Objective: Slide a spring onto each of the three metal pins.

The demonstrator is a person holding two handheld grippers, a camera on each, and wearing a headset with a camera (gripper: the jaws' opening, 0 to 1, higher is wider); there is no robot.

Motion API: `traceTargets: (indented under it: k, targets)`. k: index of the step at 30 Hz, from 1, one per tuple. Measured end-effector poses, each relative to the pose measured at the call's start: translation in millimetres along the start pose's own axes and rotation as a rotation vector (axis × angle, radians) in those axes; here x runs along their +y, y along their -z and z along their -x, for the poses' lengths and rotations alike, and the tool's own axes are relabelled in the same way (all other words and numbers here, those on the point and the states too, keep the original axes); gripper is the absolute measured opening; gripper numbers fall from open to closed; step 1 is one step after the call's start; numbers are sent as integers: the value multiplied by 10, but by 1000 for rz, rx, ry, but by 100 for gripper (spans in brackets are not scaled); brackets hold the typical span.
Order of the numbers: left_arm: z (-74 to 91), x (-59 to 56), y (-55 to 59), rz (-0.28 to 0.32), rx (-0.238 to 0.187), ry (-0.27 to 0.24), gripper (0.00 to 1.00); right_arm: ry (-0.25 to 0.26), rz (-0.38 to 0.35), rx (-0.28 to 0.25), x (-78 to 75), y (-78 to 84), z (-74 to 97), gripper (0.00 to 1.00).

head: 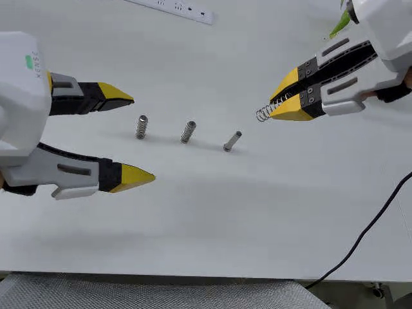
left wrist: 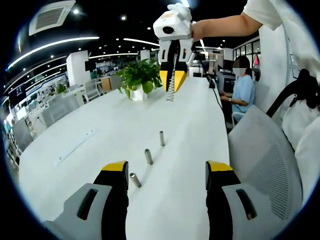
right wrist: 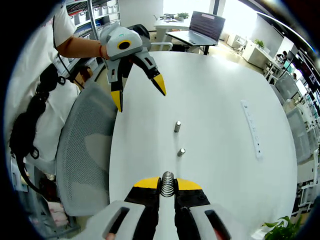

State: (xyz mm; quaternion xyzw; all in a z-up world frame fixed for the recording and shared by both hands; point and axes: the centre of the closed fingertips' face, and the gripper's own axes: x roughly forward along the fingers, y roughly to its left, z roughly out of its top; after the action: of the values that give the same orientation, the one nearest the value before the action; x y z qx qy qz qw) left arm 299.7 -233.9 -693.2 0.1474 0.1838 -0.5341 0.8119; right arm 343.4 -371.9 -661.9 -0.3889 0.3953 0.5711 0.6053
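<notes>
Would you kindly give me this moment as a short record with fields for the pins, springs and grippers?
Sprung pins (head view): left pin, middle pin
Bare pin: right pin
Held spring: spring, sticking out past the jaw tips
Right hand: right gripper, shut on the spring, above the table, apart from the right pin
Left hand: left gripper, open, empty

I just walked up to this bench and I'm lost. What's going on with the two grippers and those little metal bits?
A person is fitting springs onto three metal pins standing on the white table. The right gripper is shut on a spring, held in the air off to one side of the bare pin. The leftmost pin and the middle pin look as if they already carry springs. The left gripper is open and empty, hovering near the leftmost pin.
</notes>
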Motion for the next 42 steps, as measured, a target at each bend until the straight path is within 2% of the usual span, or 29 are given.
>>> traceTargets:
  k: [7,14,21,25,31,42]
  targets:
    - [10,50,129,20,1,-1,74,2,26,82,-140,118,-198,6]
    - [18,116,211,31,-17,-3,86,-8,41,151,-200,202,-364,6]
    - [54,203,342,59,-16,-10,95,-31,25,180,-274,296,-569,6]
    - [92,237,403,73,-22,-19,96,-42,23,206,-310,369,-696,6]
    - [104,219,444,88,-29,-26,96,-50,24,230,-313,447,-802,6]
    - [87,217,438,101,-44,-26,96,-55,8,255,-350,583,-924,6]
